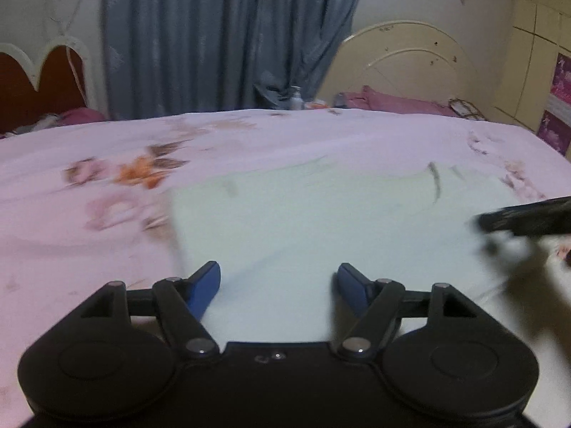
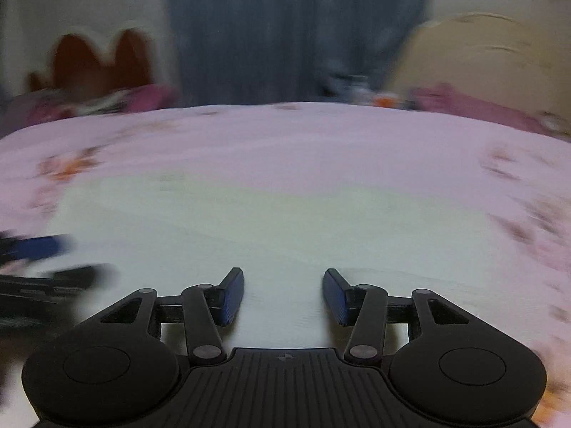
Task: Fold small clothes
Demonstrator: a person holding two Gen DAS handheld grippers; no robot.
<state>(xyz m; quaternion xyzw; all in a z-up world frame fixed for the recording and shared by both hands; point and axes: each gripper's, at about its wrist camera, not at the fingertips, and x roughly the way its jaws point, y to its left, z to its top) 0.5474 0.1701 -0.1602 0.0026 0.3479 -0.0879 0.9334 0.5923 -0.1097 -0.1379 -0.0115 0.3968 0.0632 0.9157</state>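
A pale mint-green garment [image 1: 321, 221] lies flat on the pink floral bedsheet [image 1: 89, 249]. My left gripper [image 1: 278, 274] is open and empty, low over the garment's near left part. The right gripper's fingers [image 1: 524, 217] show blurred at the right edge of the left wrist view. In the right wrist view the garment [image 2: 285, 228] spreads ahead, blurred. My right gripper [image 2: 283, 281] is open and empty above the garment's near edge. The left gripper's fingers [image 2: 39, 248] show blurred at the left edge.
The bed fills both views. A grey-blue curtain [image 1: 221, 35] hangs behind it. A cream headboard [image 1: 403, 67] with pink pillows [image 1: 396, 101] stands at the back right, and a red headboard [image 1: 39, 85] at the back left.
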